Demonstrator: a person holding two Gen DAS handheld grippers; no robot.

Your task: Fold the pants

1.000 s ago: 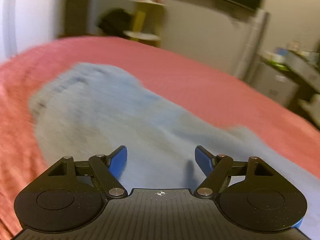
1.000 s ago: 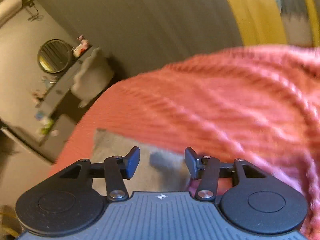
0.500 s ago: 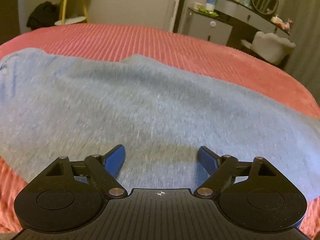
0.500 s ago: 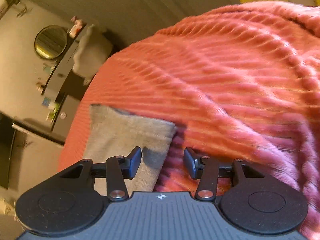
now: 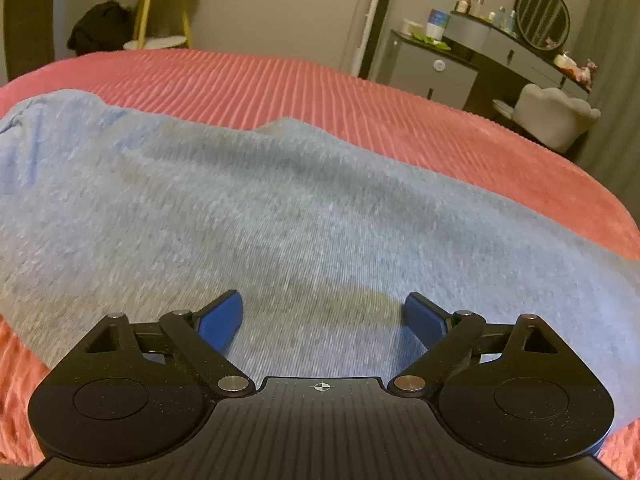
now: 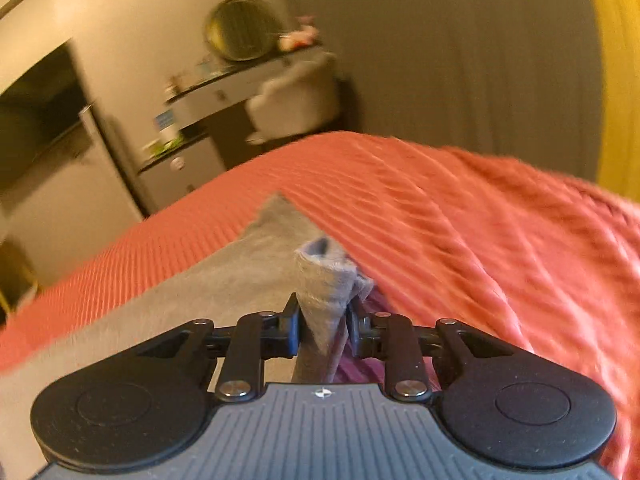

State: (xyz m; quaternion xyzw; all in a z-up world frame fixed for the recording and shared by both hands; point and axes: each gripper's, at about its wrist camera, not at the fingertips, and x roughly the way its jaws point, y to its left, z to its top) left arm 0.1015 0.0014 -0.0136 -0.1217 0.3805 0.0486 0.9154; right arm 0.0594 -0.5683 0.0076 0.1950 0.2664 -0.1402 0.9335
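Light blue-grey pants (image 5: 280,208) lie spread flat across a red ribbed bedspread (image 5: 320,92). My left gripper (image 5: 323,318) is open, its blue fingertips (image 5: 222,316) just over the middle of the fabric, holding nothing. In the right wrist view my right gripper (image 6: 322,326) is shut on a bunched-up corner of the pants (image 6: 326,280), lifted a little off the bedspread (image 6: 480,240). The rest of the pants (image 6: 200,292) trail away to the left.
A grey dresser with a round mirror (image 5: 542,16) and a white chair (image 5: 556,118) stand beyond the bed's far right edge. A yellow side table (image 5: 160,8) stands at the back left. A yellow curtain (image 6: 616,72) hangs at the right.
My right gripper has closed on the edge of the pants and pinched it up; half a second ago it was open beside that edge. The left gripper has held still over the fabric.
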